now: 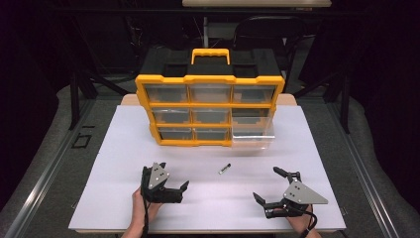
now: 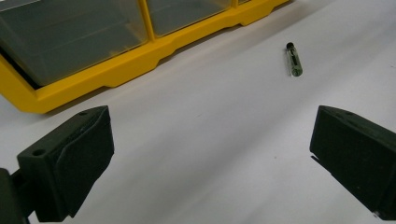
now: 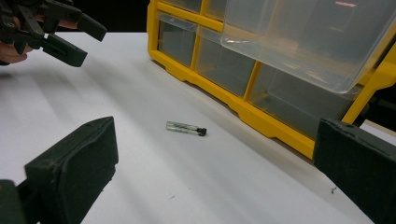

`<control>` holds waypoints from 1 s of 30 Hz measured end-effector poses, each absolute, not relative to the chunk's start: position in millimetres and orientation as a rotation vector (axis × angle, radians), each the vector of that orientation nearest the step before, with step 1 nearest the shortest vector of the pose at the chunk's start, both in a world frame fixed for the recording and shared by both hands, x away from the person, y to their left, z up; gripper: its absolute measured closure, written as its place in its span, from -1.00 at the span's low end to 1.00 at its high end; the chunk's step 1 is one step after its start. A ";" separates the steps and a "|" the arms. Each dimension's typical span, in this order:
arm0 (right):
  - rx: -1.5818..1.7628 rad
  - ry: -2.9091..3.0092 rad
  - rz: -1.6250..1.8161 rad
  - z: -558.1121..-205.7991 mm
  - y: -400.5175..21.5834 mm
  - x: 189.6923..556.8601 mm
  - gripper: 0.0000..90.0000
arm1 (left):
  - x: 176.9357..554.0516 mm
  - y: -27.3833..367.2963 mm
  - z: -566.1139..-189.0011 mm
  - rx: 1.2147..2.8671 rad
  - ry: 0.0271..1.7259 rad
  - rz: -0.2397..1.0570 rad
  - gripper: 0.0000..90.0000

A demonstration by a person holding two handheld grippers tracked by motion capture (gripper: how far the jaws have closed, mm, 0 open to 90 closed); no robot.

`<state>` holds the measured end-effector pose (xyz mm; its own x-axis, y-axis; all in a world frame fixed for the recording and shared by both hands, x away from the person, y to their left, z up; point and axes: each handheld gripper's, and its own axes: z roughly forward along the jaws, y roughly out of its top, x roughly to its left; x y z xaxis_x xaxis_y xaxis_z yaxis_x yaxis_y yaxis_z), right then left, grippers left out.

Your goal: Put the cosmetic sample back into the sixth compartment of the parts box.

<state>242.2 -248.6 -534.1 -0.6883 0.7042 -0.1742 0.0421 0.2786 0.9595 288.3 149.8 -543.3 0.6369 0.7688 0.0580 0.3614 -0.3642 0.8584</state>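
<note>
Resting low on the white surface [image 1: 124, 144], the left claw [image 1: 174, 184] sits at the near left with its jaws spread wide and nothing between them. From there the small vial [image 1: 224, 169] — clear glass with a dark cap — lies ahead and to the right, alone on the surface, well apart from both claws and roughly between them. Its long axis runs on a slant in the high view, the capped end pointing away toward the yellow organizer [image 1: 210, 110]; in the left gripper view the vial [image 2: 294, 59] shows far off at the upper right, past the right jaw. Behind it, the organizer's bottom-right drawer [image 1: 252, 133] stands pulled out, clear and seemingly empty. Farther right, the right claw [image 1: 270, 186] is also fully open and holds nothing — its own camera finds the vial [image 3: 186, 127] almost dead ahead between its jaws, lying crosswise. Neither claw is clearly nearer, but the right one looks better lined up for a pinch across the vial's narrow body.
</note>
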 end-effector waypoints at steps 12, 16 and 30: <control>0.679 1.967 1.446 -534.9 -248.9 243.3 -1.00 | 297.4 134.9 -540.7 1.998 0.872 0.556 -1.00; 0.681 1.970 1.444 -535.1 -249.3 243.7 -1.00 | 302.4 123.7 -539.6 2.015 0.852 0.542 -1.00; 0.681 1.976 1.442 -535.5 -248.8 244.1 -1.00 | 314.3 99.9 -537.1 2.060 0.808 0.517 -1.00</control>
